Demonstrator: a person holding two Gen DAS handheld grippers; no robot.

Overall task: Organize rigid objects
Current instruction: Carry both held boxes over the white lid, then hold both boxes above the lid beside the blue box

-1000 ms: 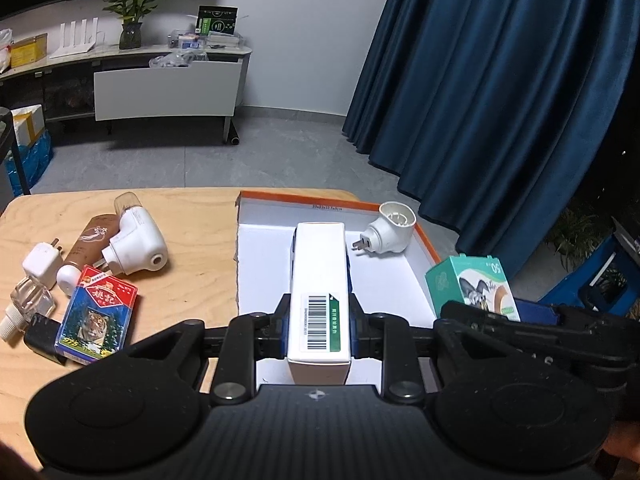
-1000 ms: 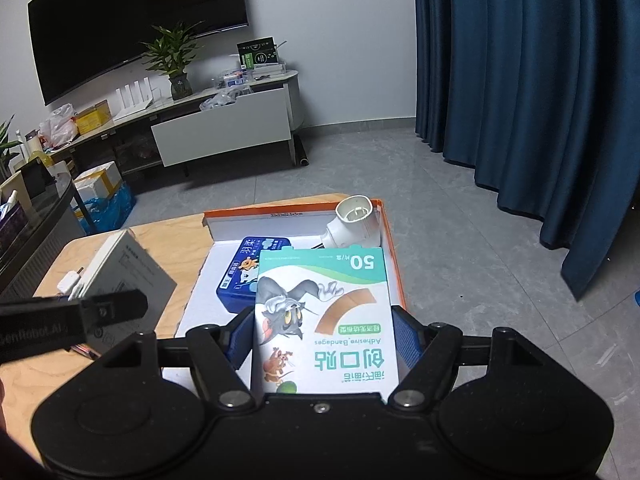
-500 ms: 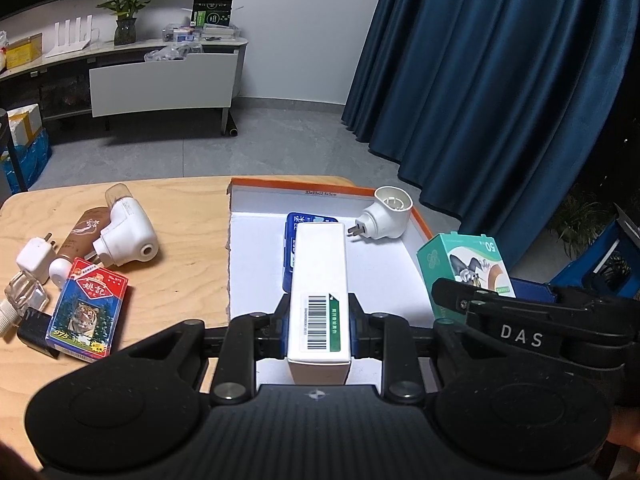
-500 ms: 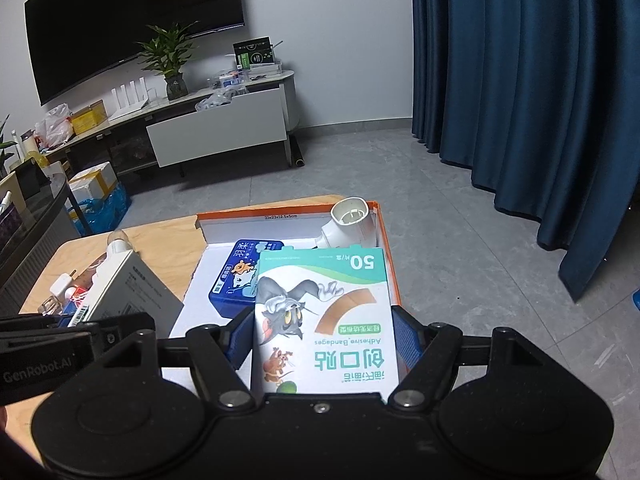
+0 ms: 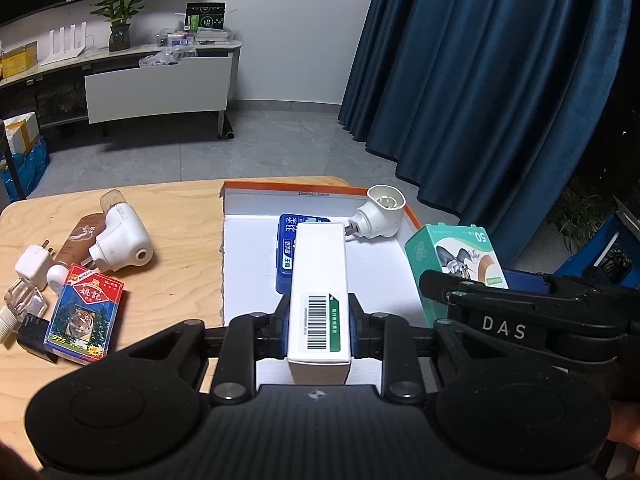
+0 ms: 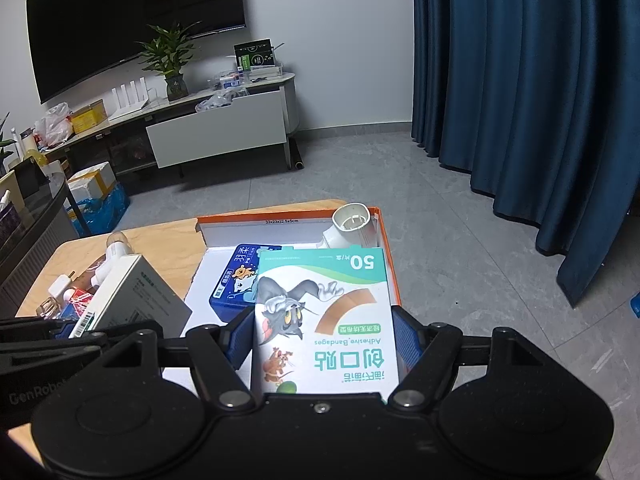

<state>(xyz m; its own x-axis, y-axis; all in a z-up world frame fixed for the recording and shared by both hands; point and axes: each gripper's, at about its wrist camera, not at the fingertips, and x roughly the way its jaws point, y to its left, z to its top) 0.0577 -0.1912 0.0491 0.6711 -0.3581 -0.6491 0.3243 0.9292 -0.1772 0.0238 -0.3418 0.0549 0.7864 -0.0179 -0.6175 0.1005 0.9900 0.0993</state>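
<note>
Cardboard tray with an orange rim sits on the right part of the wooden table, its white floor holding a blue box near the far middle and a white plug-in device in the far right corner. The left hand-held gripper is closed on a long white carton with a barcode label, its blue pads pressed against both long sides; the carton hangs above the tray, over the near edge of the blue box. The right hand-held gripper clamps a teal and white bandage box printed with a cartoon cat and mouse, pads tight on the box's two side faces. That box is held over the right side of the tray, just near of the plug-in device and partly overlapping the blue box in the right wrist view.

On the bare table left of the tray lie a second white plug-in device, touching a brown tube, a white charger, a small clear bottle and a pack of playing cards with a tiger picture. Beyond the table are a grey tiled floor, dark blue curtains and a low white media cabinet with a potted plant.
</note>
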